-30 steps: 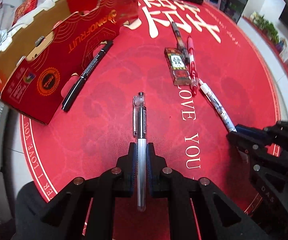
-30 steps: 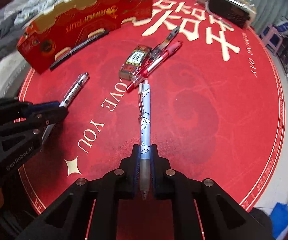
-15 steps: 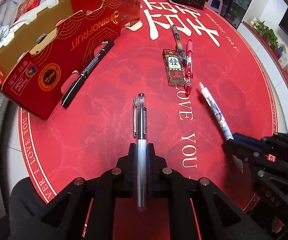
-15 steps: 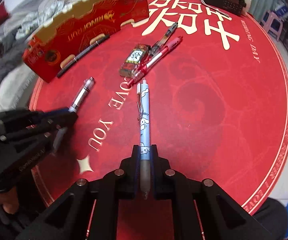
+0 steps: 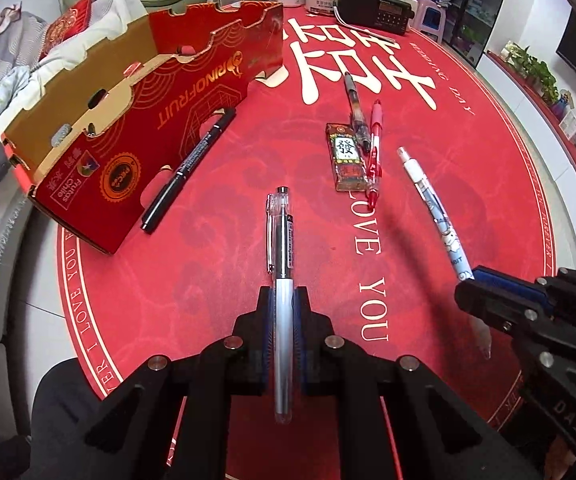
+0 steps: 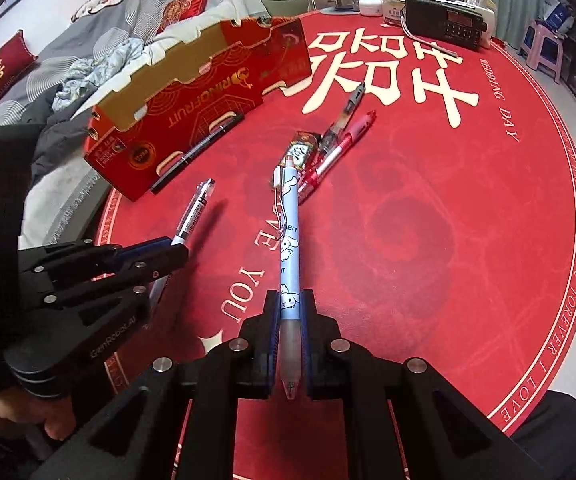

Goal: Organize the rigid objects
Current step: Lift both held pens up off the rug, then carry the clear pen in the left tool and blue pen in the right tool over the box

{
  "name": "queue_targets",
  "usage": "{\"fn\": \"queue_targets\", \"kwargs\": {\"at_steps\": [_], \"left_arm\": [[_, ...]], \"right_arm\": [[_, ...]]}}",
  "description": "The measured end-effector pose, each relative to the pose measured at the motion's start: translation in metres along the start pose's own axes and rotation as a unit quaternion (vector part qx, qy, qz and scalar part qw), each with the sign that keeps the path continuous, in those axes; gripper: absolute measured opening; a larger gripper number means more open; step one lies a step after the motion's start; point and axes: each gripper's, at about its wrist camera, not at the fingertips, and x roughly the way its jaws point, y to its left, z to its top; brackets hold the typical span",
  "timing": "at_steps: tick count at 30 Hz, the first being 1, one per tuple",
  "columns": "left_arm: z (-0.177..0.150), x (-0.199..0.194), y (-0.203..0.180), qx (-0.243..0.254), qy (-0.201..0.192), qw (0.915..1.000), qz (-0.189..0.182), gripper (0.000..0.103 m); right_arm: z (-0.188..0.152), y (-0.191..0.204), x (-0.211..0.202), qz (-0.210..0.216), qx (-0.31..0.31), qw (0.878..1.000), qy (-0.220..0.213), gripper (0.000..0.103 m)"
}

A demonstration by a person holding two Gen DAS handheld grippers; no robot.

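Note:
My left gripper (image 5: pixel 283 320) is shut on a silver pen (image 5: pixel 282 248) and holds it above the red mat; it also shows in the right wrist view (image 6: pixel 156 252). My right gripper (image 6: pixel 289 312) is shut on a light blue cartoon pen (image 6: pixel 288 224), lifted off the mat; it shows in the left wrist view (image 5: pixel 435 212) too. On the mat lie a black marker (image 5: pixel 190 166) beside the red cardboard box (image 5: pixel 136 92), a grey pen (image 5: pixel 355 108), a red pen (image 5: pixel 373 148) and a small red card pack (image 5: pixel 345 158).
The round red mat (image 6: pixel 447 220) covers the table. A black radio (image 6: pixel 447 20), jars and bottles stand at the far edge. A sofa with grey bedding and red cushions (image 6: pixel 8 64) lies beyond the box on the left.
Both grippers have risen, lifting their pens off the mat. The blue pen has come away from the red pen, and the view of the table has widened.

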Motion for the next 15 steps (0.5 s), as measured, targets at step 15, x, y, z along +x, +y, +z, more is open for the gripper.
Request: {"fn": "queue_targets", "kwargs": {"at_steps": [15], "left_arm": [[0.013, -0.029, 0.013, -0.033, -0.036, 0.9988, 0.012, 0.01]], "right_arm": [[0.013, 0.023, -0.03, 0.014, -0.022, 0.998, -0.05, 0.011]]}}
